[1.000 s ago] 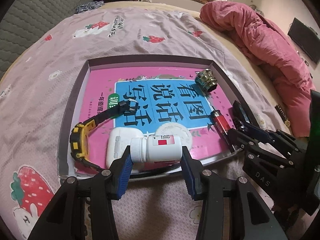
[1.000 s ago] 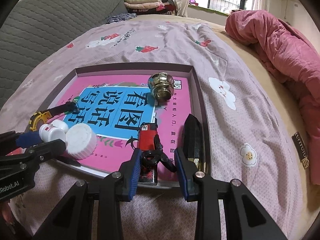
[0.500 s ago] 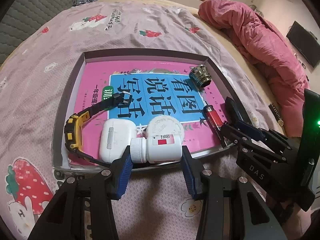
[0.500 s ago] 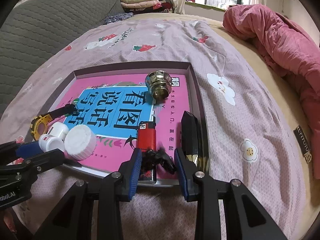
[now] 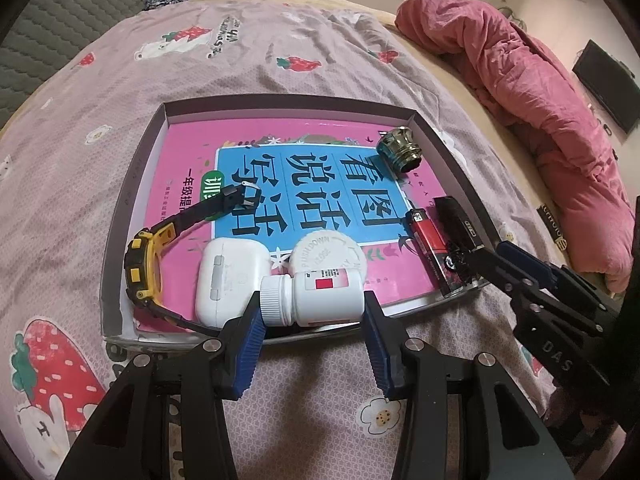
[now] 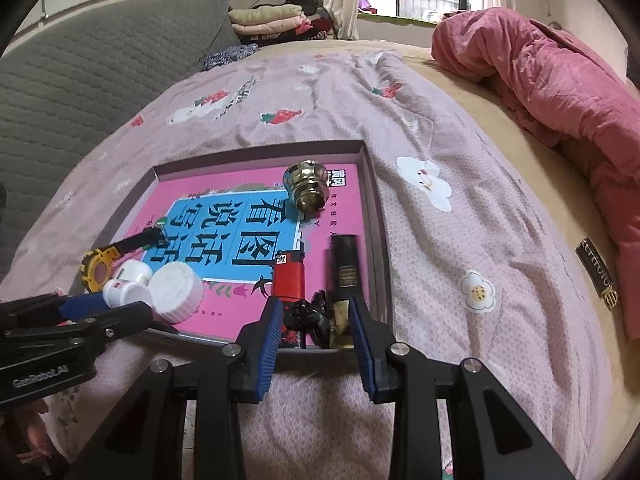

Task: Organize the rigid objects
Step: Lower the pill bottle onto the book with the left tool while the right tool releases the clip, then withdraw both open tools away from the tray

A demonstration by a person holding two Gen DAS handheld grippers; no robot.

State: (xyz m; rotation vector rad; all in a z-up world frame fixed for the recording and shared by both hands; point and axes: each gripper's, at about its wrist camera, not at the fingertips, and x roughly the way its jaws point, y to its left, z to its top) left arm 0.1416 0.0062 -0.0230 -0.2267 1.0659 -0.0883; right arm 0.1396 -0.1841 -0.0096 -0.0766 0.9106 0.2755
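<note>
A shallow grey tray (image 5: pixel 132 184) on the bed holds a pink book (image 5: pixel 192 152) with objects on it. My left gripper (image 5: pixel 312 320) is open around a white pill bottle (image 5: pixel 316 292) lying on its side at the tray's near edge. Its white cap (image 5: pixel 328 254), a white earbud case (image 5: pixel 228 276) and a yellow watch (image 5: pixel 144 264) lie close by. My right gripper (image 6: pixel 314 322) is open over the tray's near right corner, around a small black clip (image 6: pixel 308 314), a red lighter (image 6: pixel 288 276) and a black tube (image 6: pixel 346 264). A brass knob (image 6: pixel 306 188) sits farther back.
The tray (image 6: pixel 372 200) rests on a purple strawberry-print bedsheet (image 5: pixel 240 52). A pink quilt (image 5: pixel 540 92) is piled at the right. A grey headboard (image 6: pixel 80 80) and folded clothes (image 6: pixel 268 16) stand at the back left.
Both grippers have pulled back a little from the tray. The right jaws have opened wider around the clip and lighter. The bottle stays between the left jaws.
</note>
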